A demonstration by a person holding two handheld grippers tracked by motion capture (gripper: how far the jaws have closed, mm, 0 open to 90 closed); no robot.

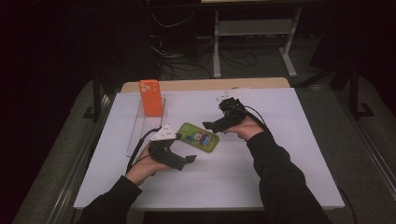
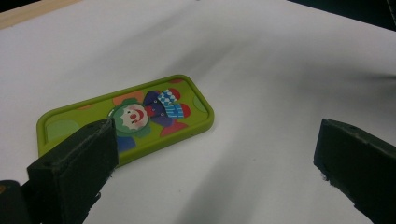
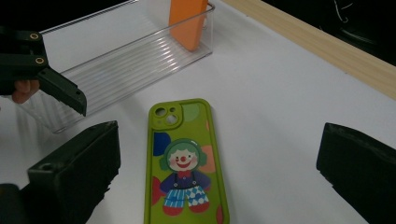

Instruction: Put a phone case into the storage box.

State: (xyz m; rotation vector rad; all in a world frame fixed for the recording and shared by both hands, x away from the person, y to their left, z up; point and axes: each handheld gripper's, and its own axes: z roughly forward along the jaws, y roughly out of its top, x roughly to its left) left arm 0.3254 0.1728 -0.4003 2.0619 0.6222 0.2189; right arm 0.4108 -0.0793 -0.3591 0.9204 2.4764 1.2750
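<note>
1. Plenty of bare white surface (image 1: 261,177) lies toward the near edge and the right edge; the clear tray (image 1: 140,126) runs along the left edge, with an orange phone case (image 1: 151,97) standing upright at its far end.
2. My green clown phone case (image 1: 199,137) lies flat near the middle of the surface, just beside the tray, touching neither tool.
3. My left tool (image 1: 187,159) sits on its near-left side, jaws wide apart, one jaw close over the case's end in the left gripper view.
4. My right tool (image 1: 208,126) hovers at its far-right end, jaws wide, empty.
5. Both my forearms reach in from the near edge, hands angled inward toward the case.
</note>
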